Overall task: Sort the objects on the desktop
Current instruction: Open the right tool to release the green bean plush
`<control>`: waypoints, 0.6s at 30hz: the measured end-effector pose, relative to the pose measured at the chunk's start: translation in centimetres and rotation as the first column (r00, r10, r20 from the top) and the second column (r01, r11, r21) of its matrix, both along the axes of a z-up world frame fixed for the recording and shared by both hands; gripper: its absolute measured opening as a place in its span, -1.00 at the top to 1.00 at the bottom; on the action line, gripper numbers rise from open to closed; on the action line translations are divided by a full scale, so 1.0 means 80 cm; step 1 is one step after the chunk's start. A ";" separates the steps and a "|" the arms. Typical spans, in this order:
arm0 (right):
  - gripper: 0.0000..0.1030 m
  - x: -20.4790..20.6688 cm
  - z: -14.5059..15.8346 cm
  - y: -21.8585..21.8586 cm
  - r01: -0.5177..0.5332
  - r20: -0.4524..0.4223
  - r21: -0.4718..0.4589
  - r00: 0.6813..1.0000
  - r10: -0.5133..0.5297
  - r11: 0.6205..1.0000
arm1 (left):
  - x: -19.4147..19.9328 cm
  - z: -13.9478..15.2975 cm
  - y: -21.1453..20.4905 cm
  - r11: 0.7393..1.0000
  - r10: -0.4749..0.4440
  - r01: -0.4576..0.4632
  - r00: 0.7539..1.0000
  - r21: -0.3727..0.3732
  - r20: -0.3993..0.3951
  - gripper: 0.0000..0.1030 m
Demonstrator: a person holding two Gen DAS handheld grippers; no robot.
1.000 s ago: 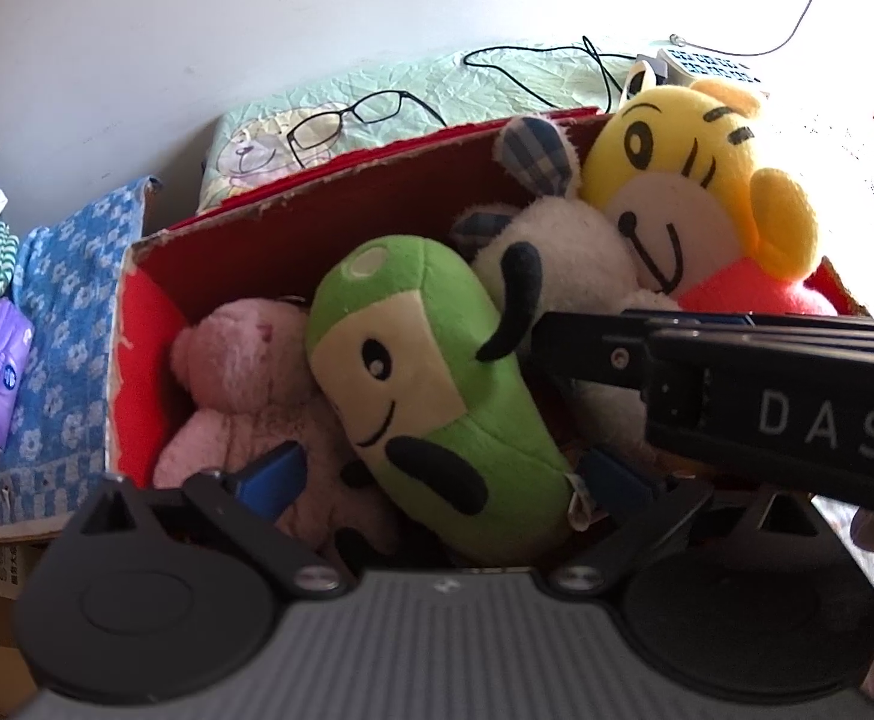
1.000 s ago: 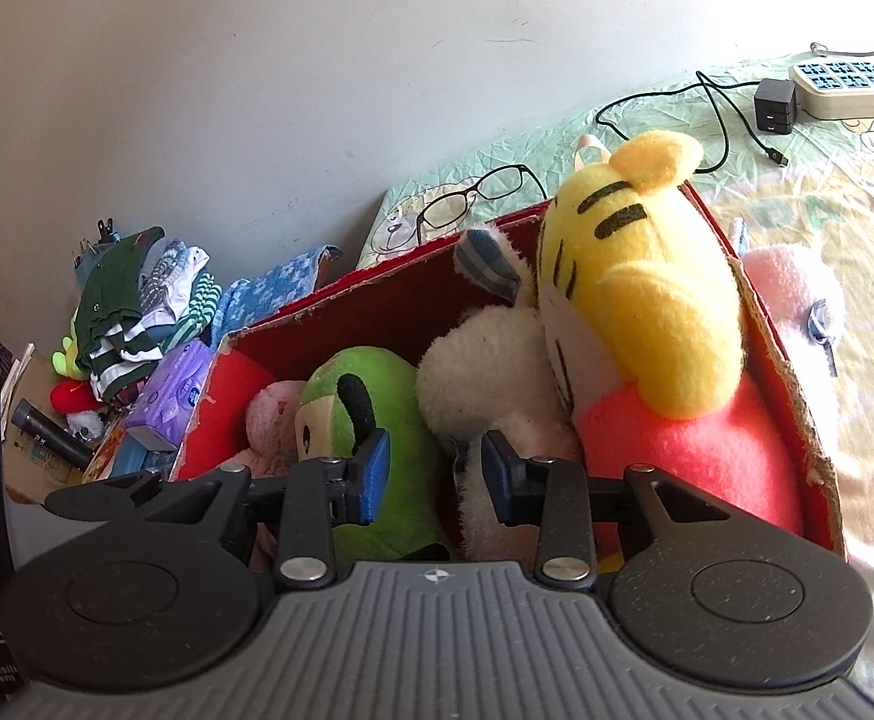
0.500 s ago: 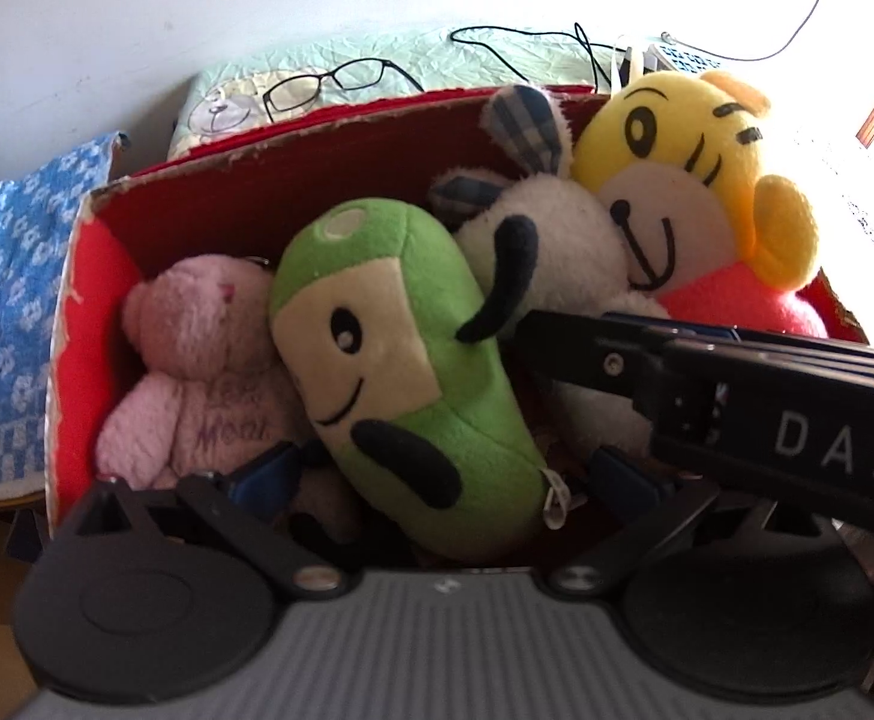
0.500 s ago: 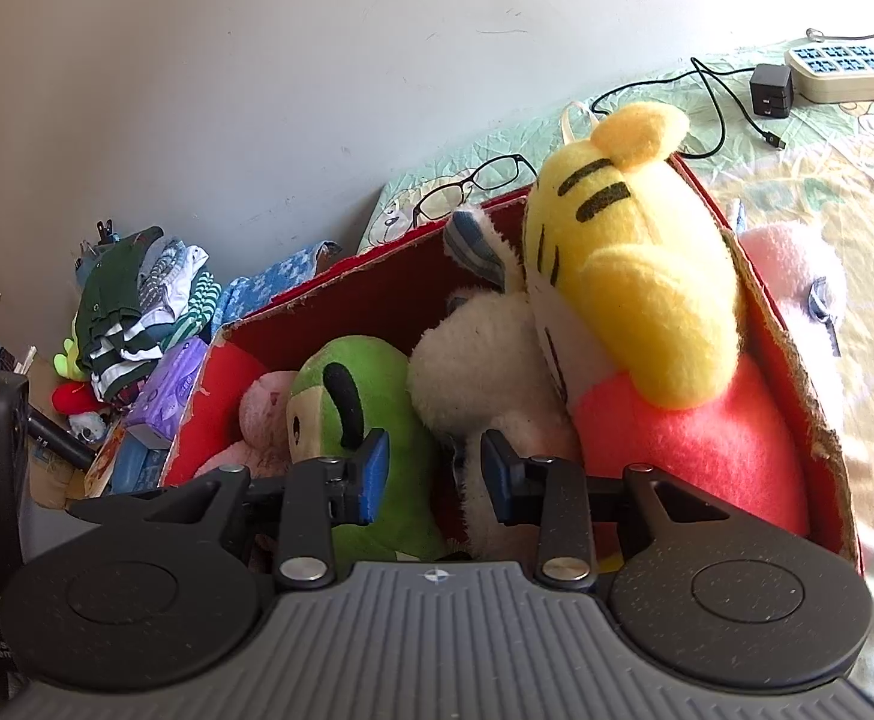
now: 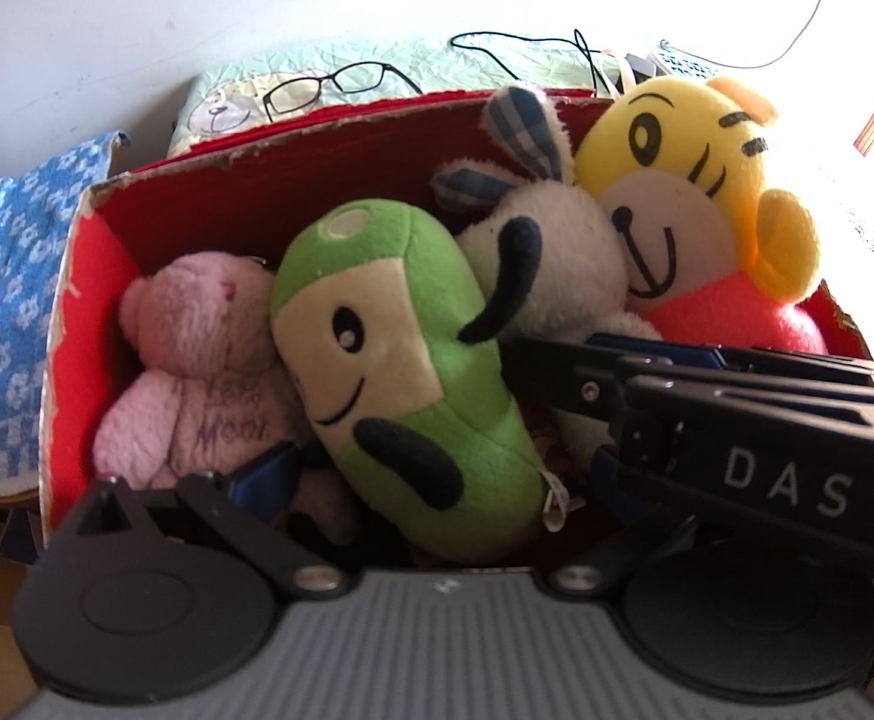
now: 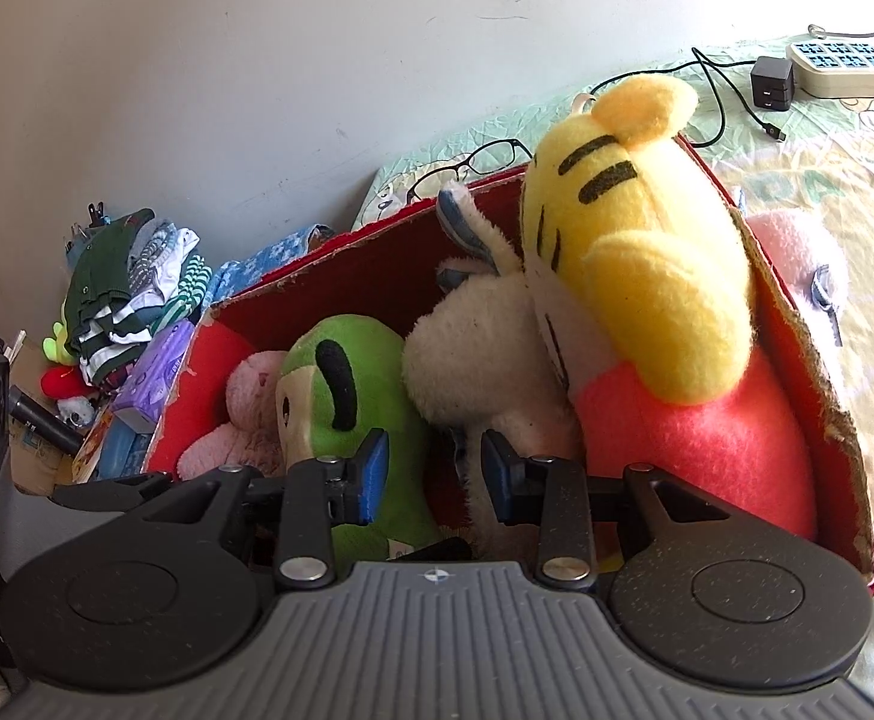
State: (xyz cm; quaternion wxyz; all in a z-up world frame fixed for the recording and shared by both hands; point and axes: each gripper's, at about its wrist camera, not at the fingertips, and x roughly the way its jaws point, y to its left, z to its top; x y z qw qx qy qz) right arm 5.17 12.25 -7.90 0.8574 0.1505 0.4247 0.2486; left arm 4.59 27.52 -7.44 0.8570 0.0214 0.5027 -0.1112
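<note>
Since a second ago the left wrist view has drawn closer over the red cardboard box (image 5: 95, 324), so the toys fill more of it, while the right wrist view is almost unchanged. That box sits on a pale green patterned bedspread (image 6: 796, 168) and holds four plush toys packed side by side: a pink teddy bear (image 5: 197, 360) at the left end, a green bean-shaped plush (image 5: 401, 372) with a cream face touching it, a white plush with checked ears (image 5: 556, 264) pressed against the green one, and a yellow tiger plush (image 5: 688, 180) in a coral body at the right end, its head rising above the rim. The left gripper (image 5: 437, 480) stands wide, its blue pads on either side of the lower end of the green plush; whether they press on it cannot be told. The right gripper (image 6: 431, 471) hangs partly spread, with a gap between its blue pads, just over the seam between the green and white toys, holding nothing. In the left wrist view the black body of the right gripper, lettered DAS, crosses in front of the box's right half and hides the white toy's lower part. Behind the box lie black-framed glasses (image 5: 332, 87), a black cable (image 6: 718, 84), a charger block (image 6: 771, 84) and a power strip (image 6: 850, 67). Left of the box are a blue flowered towel (image 5: 11, 300), a purple tissue pack (image 6: 155, 384) and folded clothes (image 6: 131, 294); a pink plush (image 6: 796, 258) lies outside the right wall.
</note>
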 end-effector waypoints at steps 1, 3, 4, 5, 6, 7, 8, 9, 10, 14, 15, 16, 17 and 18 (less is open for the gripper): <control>0.29 0.000 0.000 0.001 -0.004 0.001 -0.006 1.000 0.004 1.000 | -0.001 0.000 0.000 1.000 0.000 0.000 1.000 -0.002 0.001 -0.99; 0.29 0.000 -0.001 0.002 -0.008 0.005 -0.011 1.000 0.008 1.000 | -0.002 -0.001 0.001 1.000 0.001 -0.001 1.000 -0.007 0.006 -0.99; 0.29 -0.001 -0.002 0.002 -0.009 0.009 -0.010 1.000 0.009 1.000 | -0.003 -0.001 0.001 1.000 0.002 -0.002 1.000 -0.009 0.009 -0.99; 0.29 -0.001 -0.003 0.001 -0.010 0.011 -0.007 1.000 0.010 1.000 | -0.003 -0.001 0.001 1.000 0.004 -0.004 1.000 -0.011 0.013 -0.99; 0.29 -0.001 -0.003 0.001 -0.011 0.012 -0.005 1.000 0.011 1.000 | -0.004 -0.001 0.001 1.000 0.004 -0.004 1.000 -0.012 0.015 -0.99; 0.29 -0.002 -0.004 0.000 -0.011 0.014 -0.001 1.000 0.011 1.000 | -0.004 -0.001 0.002 1.000 0.004 -0.004 1.000 -0.014 0.019 -0.99; 0.29 -0.002 -0.005 0.000 -0.011 0.016 0.003 1.000 0.011 1.000 | -0.004 -0.002 0.002 1.000 0.005 -0.005 1.000 -0.016 0.022 -0.99; 0.29 -0.002 -0.006 0.000 -0.014 0.018 0.003 1.000 0.014 1.000 | -0.005 -0.002 0.002 1.000 0.006 -0.006 1.000 -0.018 0.024 -0.99; 0.29 -0.001 -0.006 0.000 -0.016 0.017 0.005 1.000 0.016 1.000 | -0.005 -0.001 0.003 1.000 0.006 -0.006 1.000 -0.019 0.026 -0.99; 0.30 -0.002 -0.007 0.000 -0.023 0.012 0.012 1.000 0.023 1.000 | -0.005 -0.001 0.003 1.000 0.008 -0.007 1.000 -0.021 0.029 -0.99; 0.30 -0.002 -0.007 -0.001 -0.023 0.012 0.013 1.000 0.023 1.000 | -0.006 -0.001 0.003 1.000 0.008 -0.007 0.999 -0.022 0.031 -0.99; 0.30 -0.003 -0.007 -0.001 -0.023 0.013 0.014 1.000 0.023 1.000 | -0.007 -0.001 0.004 1.000 0.008 -0.007 0.999 -0.023 0.033 -0.99; 0.30 -0.003 -0.007 -0.001 -0.022 0.014 0.014 1.000 0.022 1.000 | -0.007 -0.001 0.004 1.000 0.009 -0.008 0.999 -0.024 0.035 -0.99; 0.30 -0.003 -0.008 0.000 -0.022 0.015 0.014 1.000 0.021 1.000 | -0.007 -0.001 0.004 1.000 0.009 -0.008 0.999 -0.024 0.037 -0.99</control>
